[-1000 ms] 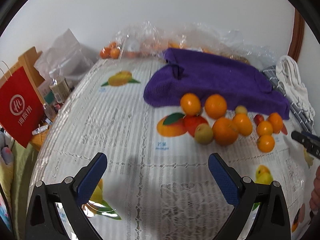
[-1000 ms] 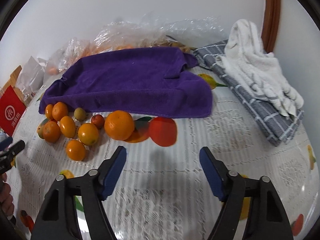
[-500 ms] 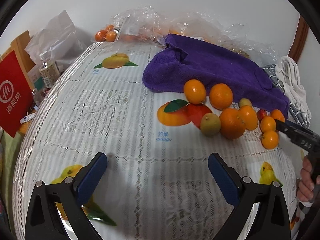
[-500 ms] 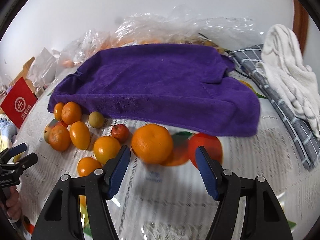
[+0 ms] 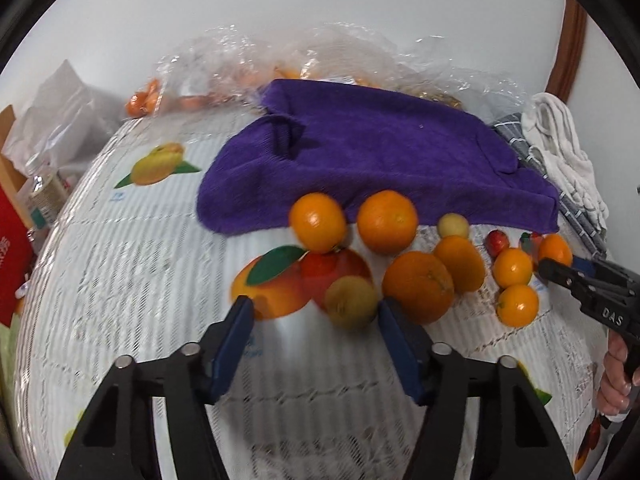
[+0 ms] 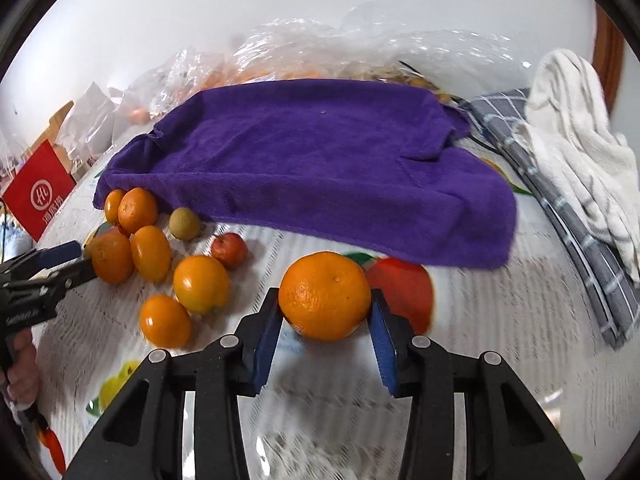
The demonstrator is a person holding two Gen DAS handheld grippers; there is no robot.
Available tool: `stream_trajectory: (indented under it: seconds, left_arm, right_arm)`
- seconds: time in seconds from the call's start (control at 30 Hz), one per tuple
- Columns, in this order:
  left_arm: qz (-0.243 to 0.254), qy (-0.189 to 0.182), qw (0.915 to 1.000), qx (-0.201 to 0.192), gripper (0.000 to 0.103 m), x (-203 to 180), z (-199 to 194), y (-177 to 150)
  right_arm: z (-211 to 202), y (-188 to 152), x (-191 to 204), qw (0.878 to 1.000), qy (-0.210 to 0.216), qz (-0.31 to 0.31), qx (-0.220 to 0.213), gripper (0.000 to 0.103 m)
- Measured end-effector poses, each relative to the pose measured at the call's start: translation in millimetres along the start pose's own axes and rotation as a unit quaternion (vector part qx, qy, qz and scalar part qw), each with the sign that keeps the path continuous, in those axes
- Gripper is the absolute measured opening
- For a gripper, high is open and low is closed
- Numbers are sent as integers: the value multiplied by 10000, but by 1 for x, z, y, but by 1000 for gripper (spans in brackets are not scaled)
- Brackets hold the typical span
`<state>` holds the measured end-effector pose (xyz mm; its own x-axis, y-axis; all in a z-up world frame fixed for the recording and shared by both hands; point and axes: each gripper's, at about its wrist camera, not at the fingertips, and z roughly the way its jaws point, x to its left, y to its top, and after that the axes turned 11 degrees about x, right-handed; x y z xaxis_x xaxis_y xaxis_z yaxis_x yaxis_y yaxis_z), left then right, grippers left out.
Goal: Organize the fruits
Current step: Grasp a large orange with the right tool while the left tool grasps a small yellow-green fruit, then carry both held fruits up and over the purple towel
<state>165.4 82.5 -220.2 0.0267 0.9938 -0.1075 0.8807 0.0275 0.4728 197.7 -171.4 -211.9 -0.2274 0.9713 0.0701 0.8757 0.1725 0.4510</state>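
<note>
Leftmost, at about nine o'clock of the right wrist view, a red paper bag with a white round logo [image 6: 38, 194] stood off the table edge. Just inward, the left gripper [image 5: 312, 312] had its blue-padded jaws spread apart on the white lace-patterned tablecloth printed with fruit pictures [image 5: 120, 264], holding nothing; a small yellow-green round fruit [image 5: 351, 301] lay between the tips, close against the right pad [image 5: 394, 334], though contact could not be told. At twelve o'clock from that fruit sat a glossy orange [image 5: 318, 222] and, beside it toward one o'clock, a duller orange [image 5: 387, 221], both at the hem of the rumpled purple terry towel [image 5: 380, 152]. Toward three o'clock lay a large dimpled orange [image 5: 418, 286], an oval orange fruit [image 5: 460, 262], a small red fruit [image 5: 497, 242] and three small mandarins [image 5: 517, 305]. Behind the towel, at twelve o'clock, crinkled clear plastic bags [image 5: 360, 60] held more orange fruit. Further right, the right gripper [image 6: 325, 322] had its blue pads closed against both sides of a big round orange [image 6: 325, 295], which rested over the printed red fruit on the cloth. At two o'clock a grey checked cloth [image 6: 560, 216] carried a crumpled white striped towel [image 6: 576, 128].
</note>
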Motion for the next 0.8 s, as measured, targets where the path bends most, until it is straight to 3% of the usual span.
stream_trajectory:
  seconds: [0.1,0.17,0.33,0.8]
  left_arm:
    - [24,-122,9999,-15,46,-2,3,4]
    - [83,-148,9999,-1,26,-5,4,5]
    - [-14,-355,9993,93,26,-6,2,4]
    - [-338,-161,9993,49,26,-2,-33,14]
  right_arm:
    - [-7,-8,-8,10000,-21,95,-2,43]
    - [-10,-12,-11,9999,-51,147,-16,43]
    - [-11,-18,-17,9997,-58,246,30,42]
    - [-41,7,-9,9996,3,194,-194,42]
